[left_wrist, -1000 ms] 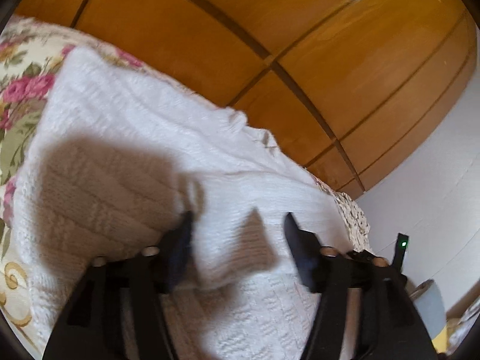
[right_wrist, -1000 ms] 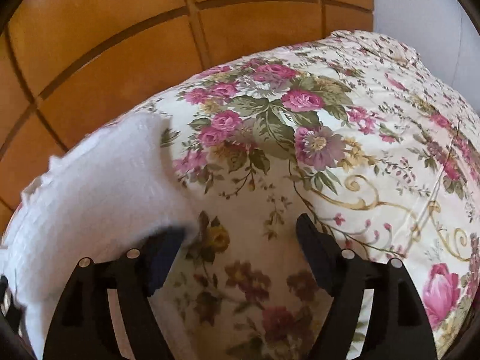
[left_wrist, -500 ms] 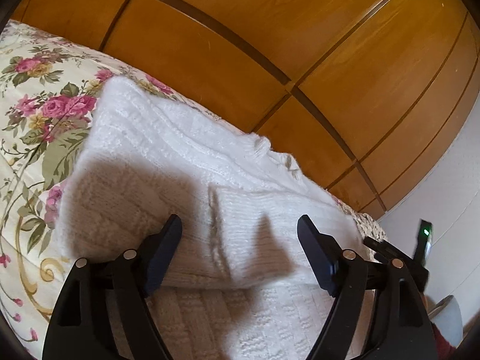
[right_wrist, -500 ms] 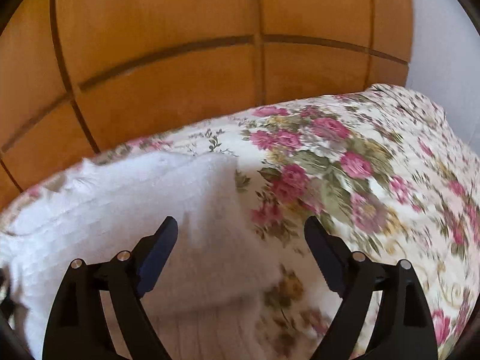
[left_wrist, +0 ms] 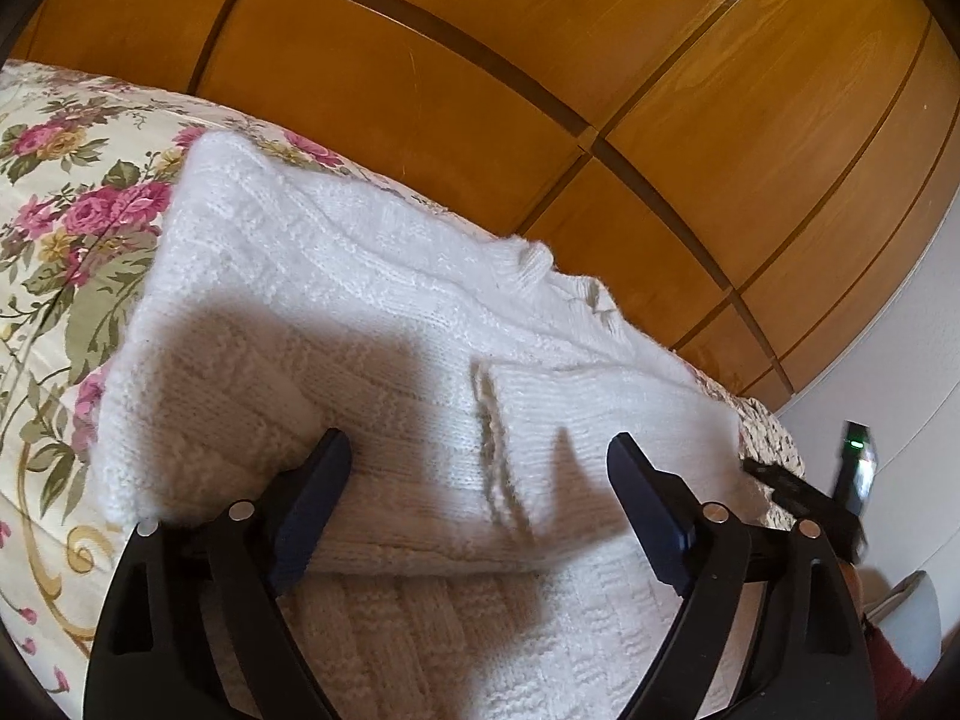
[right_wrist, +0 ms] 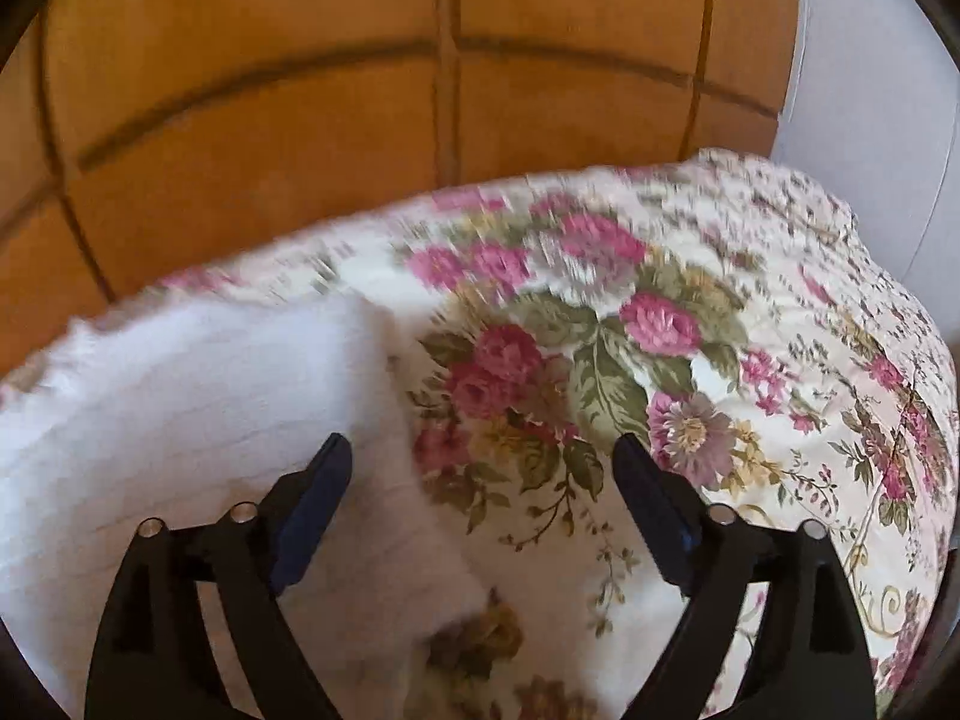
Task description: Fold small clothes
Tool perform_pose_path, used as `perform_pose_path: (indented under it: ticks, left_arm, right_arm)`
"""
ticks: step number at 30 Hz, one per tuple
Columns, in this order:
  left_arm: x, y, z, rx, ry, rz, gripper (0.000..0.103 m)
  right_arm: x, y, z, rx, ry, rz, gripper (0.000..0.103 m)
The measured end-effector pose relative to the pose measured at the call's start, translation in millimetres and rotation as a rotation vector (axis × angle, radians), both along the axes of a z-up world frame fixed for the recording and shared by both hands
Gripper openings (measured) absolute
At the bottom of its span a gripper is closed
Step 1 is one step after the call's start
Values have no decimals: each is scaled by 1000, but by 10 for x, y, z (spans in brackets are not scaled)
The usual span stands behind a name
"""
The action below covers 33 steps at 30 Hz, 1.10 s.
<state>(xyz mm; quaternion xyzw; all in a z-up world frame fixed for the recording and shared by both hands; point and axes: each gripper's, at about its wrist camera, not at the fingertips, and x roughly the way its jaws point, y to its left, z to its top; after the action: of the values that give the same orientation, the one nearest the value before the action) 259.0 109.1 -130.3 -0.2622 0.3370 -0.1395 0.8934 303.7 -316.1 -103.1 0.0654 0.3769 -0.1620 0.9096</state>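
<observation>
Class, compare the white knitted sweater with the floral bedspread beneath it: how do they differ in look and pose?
1. The sweater is plain white; the bedspread is cream, printed with pink roses and green leaves.
2. The sweater is ribbed knit; the bedspread looks smoother.
3. The sweater is folded over itself; the bedspread lies spread out.
Both are soft textiles.

Both grippers [left_wrist: 480, 480] [right_wrist: 480, 480] opened, apparently releasing sweater [left_wrist: 372, 324].

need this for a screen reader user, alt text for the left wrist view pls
A white knitted sweater lies partly folded on a floral bedspread, one sleeve laid across its body. The left gripper hangs open just above it, holding nothing, its jaws having just been opening. Wooden wardrobe doors fill the background.
</observation>
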Motion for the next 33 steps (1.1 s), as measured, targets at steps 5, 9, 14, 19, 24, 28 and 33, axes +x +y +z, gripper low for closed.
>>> perform_pose_path:
  ticks: [5, 9, 14, 19, 24, 28, 33]
  left_arm:
    - [86, -324, 209, 216, 53, 16, 86]
    - [217, -513, 65, 420, 112, 42, 86]
    - [306, -485, -11, 420, 125, 52, 88]
    - [234, -402, 18, 367, 96, 38, 90]
    - [-17, -308, 151, 304, 57, 36, 94]
    - [-320, -308, 230, 303, 49, 36, 95]
    - [-695, -232, 168, 287, 79, 40, 95]
  right_arm:
    - [24, 177, 87, -22, -11, 69, 94]
    - [247, 65, -43, 70, 31, 55, 96]
    - [464, -69, -334, 157, 140, 48, 101]
    - [294, -1, -207, 102, 60, 27, 101]
    - [-196, 54, 26, 148, -32, 81, 97]
    - [-639, 176, 151, 152, -66, 168, 87]
    - [-1000, 280, 35, 187, -25, 248, 76]
